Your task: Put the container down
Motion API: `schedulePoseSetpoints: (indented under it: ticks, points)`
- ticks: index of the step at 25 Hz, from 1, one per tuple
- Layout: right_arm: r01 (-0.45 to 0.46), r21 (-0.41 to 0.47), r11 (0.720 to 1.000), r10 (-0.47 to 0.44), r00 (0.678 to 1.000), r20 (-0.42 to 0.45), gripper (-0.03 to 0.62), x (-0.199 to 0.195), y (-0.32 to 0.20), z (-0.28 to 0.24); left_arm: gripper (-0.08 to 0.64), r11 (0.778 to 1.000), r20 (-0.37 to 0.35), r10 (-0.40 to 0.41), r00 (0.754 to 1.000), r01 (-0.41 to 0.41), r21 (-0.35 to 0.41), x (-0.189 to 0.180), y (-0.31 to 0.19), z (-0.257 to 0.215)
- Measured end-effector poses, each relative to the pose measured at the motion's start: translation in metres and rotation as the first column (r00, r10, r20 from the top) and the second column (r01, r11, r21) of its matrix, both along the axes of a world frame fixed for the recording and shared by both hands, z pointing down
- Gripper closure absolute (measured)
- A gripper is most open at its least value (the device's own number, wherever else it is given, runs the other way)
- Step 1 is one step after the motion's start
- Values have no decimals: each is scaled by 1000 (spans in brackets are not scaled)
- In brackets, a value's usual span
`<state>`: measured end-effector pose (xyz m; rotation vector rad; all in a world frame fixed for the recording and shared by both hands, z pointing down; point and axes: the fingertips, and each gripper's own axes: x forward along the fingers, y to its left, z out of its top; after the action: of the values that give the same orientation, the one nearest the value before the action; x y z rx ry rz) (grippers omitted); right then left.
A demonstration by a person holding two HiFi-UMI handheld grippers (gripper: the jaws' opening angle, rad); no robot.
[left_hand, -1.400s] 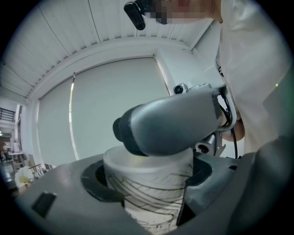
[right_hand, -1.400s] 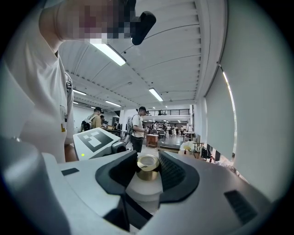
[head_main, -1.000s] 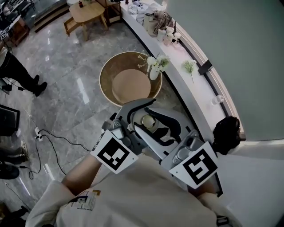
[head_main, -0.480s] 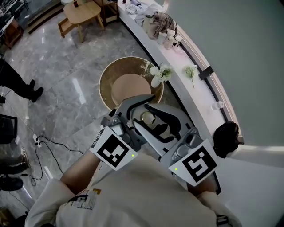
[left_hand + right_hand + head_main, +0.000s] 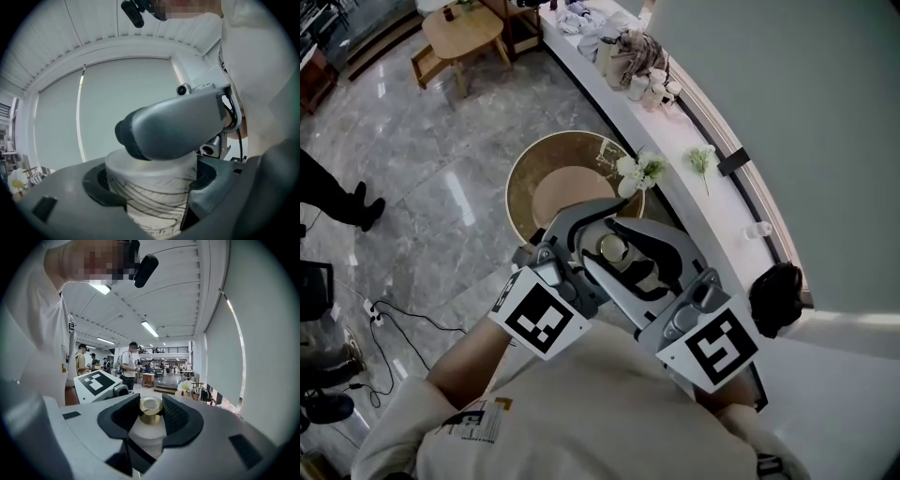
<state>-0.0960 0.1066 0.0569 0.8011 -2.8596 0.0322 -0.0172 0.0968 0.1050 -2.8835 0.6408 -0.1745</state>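
Observation:
A small white container (image 5: 612, 249) with black line markings and a brass-coloured neck is held in front of the person's chest, above the floor. My left gripper (image 5: 602, 242) is shut on its body (image 5: 152, 190), which fills the gap between the jaws in the left gripper view (image 5: 154, 206). My right gripper (image 5: 626, 267) comes in from the other side. Its pads press on the brass neck (image 5: 151, 409) in the right gripper view (image 5: 151, 417). One right finger (image 5: 173, 124) lies across the container's top.
A round wooden table (image 5: 525, 178) stands on the marble floor just beyond the grippers, with a white vase of flowers (image 5: 633, 173) at its right rim. A curved white counter (image 5: 717, 211) runs along the right. A cable (image 5: 403, 309) and a person's legs (image 5: 337, 192) are at the left.
Both grippers keep the same hold on the container. The head view has shifted a little: the round table sits slightly lower and the person at the left is nearer the edge.

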Motion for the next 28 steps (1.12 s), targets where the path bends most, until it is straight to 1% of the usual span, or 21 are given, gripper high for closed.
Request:
schedulePoseSetpoints:
  ticks: [6, 11, 20, 24, 28]
  points:
    - [-16, -4, 1000, 16, 1000, 4, 449, -3, -20, 6, 209, 1000, 12, 21, 1000, -21, 2, -3, -19, 6]
    - [-28, -18, 999, 28, 1000, -9, 449, -6, -60, 19, 209, 1000, 24, 26, 999, -26, 4, -7, -58, 19]
    - [-31, -67, 997, 31, 999, -8, 449, 16, -82, 38, 209, 998, 44, 42, 998, -41, -41, 15, -77, 39]
    - [-12, -78, 997, 11, 1000, -11, 449, 26, -89, 38, 209, 999, 61, 21, 998, -18, -41, 25, -85, 40]
    - [7, -78, 997, -8, 1000, -20, 449, 39, -91, 43, 209, 1000, 66, 5, 998, -3, -23, 37, -89, 44]
